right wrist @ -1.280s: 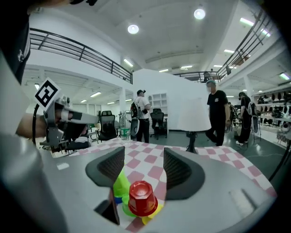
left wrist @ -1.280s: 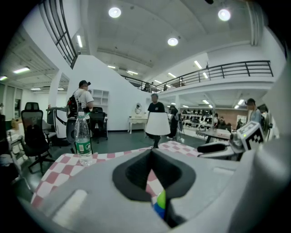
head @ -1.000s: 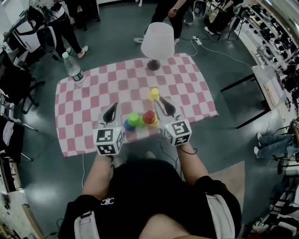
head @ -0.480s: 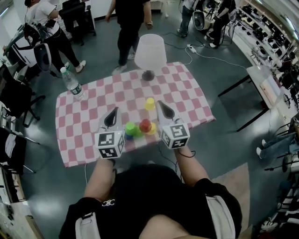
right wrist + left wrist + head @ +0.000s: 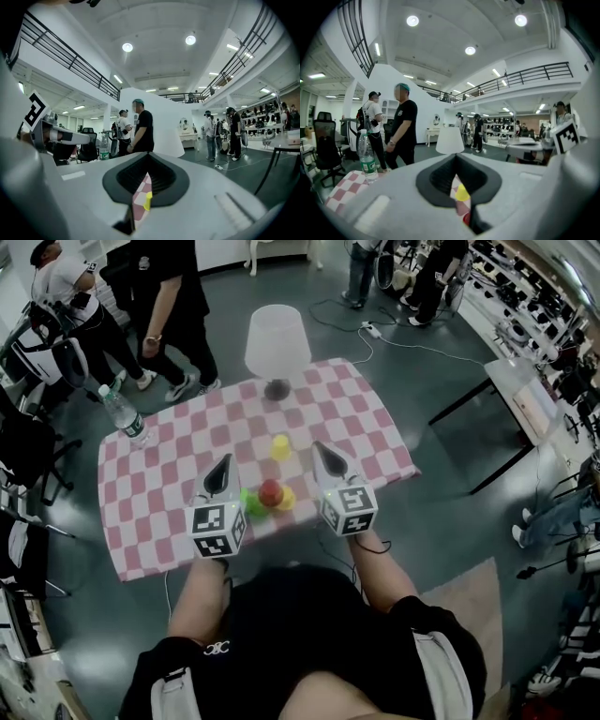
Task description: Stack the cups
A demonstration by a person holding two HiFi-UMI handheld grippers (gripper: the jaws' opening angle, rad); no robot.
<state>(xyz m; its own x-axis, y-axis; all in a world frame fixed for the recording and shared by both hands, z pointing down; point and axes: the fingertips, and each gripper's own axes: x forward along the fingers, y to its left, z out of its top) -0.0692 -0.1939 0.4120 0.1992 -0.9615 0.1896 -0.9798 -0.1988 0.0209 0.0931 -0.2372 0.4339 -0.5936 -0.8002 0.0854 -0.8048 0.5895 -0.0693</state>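
Seemingly, cup cluster (image 5: 271, 493) near table (image 5: 150, 495) front edge.

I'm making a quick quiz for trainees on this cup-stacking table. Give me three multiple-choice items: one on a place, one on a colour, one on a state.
1. Where on the table does the lamp stand?
A. by the far edge
B. by the near edge
C. in the near left corner

2. What colour is the cup that stands alone?
A. purple
B. white
C. yellow

3. How do the right gripper jaws stand?
A. wide apart
B. together, empty
C. clamped on a cup

Answers:
1 A: the lamp stands beyond every cup.
2 C: it is yellow, apart from the other cups.
3 B: the right gripper view shows closed jaws holding nothing.
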